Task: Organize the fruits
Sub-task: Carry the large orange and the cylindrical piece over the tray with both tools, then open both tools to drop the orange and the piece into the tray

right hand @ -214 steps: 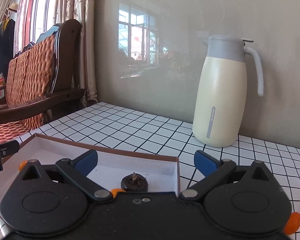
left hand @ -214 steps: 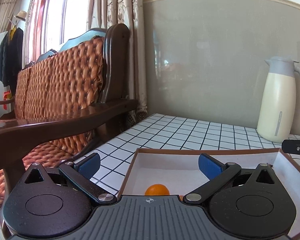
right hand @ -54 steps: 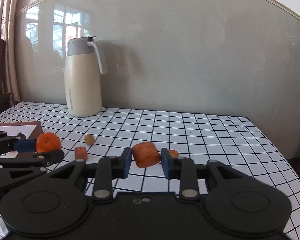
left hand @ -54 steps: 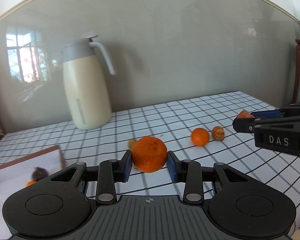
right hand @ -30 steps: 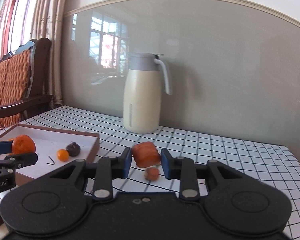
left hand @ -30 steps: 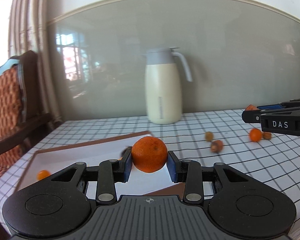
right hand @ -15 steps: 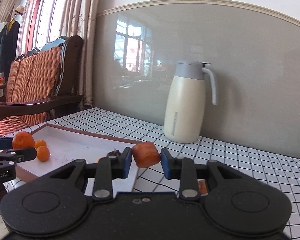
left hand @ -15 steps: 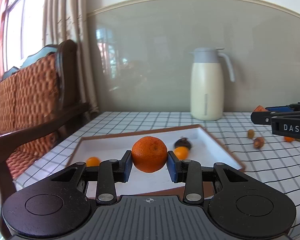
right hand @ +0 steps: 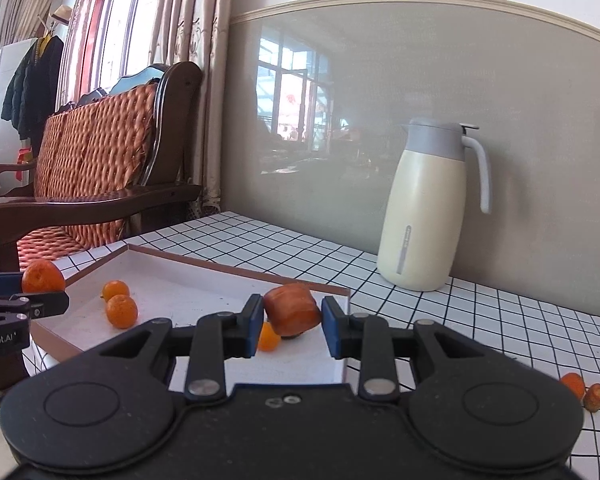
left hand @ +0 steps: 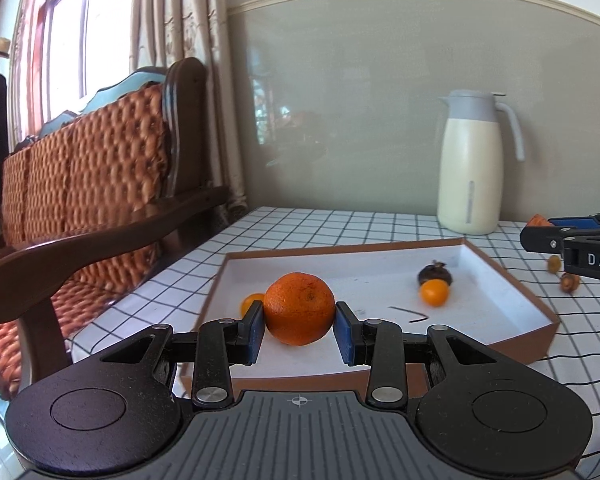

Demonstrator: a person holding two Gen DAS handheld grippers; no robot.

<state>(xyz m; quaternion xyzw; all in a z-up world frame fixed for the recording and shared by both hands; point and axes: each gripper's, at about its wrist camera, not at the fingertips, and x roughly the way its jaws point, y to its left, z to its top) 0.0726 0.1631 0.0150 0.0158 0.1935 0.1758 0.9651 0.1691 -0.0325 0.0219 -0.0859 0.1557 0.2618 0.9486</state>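
My left gripper [left hand: 299, 326] is shut on a round orange [left hand: 299, 308], held above the near left part of the shallow brown-rimmed white tray [left hand: 512, 280]. My right gripper [right hand: 292, 324] is shut on an orange-red flattened fruit [right hand: 293, 309] over the tray's right end [right hand: 236, 270]. Inside the tray lie small oranges [left hand: 434, 293] [right hand: 121, 311] [right hand: 115, 290] and a dark fruit [left hand: 435, 273]. From the right wrist view the left gripper with its orange [right hand: 42, 276] shows at the left edge. The right gripper's side [left hand: 572, 240] shows at the right of the left wrist view.
A cream thermos jug [right hand: 424, 216] stands at the back by the wall. Small fruits [right hand: 582, 390] [left hand: 564, 276] lie loose on the checked tablecloth [right hand: 480, 320] right of the tray. A wooden bench with orange cushions [left hand: 80, 184] stands left of the table.
Both grippers have swung left with their fruits, from over the tablecloth to over the tray. The jug has slid rightward in both views. Neither grip has changed.
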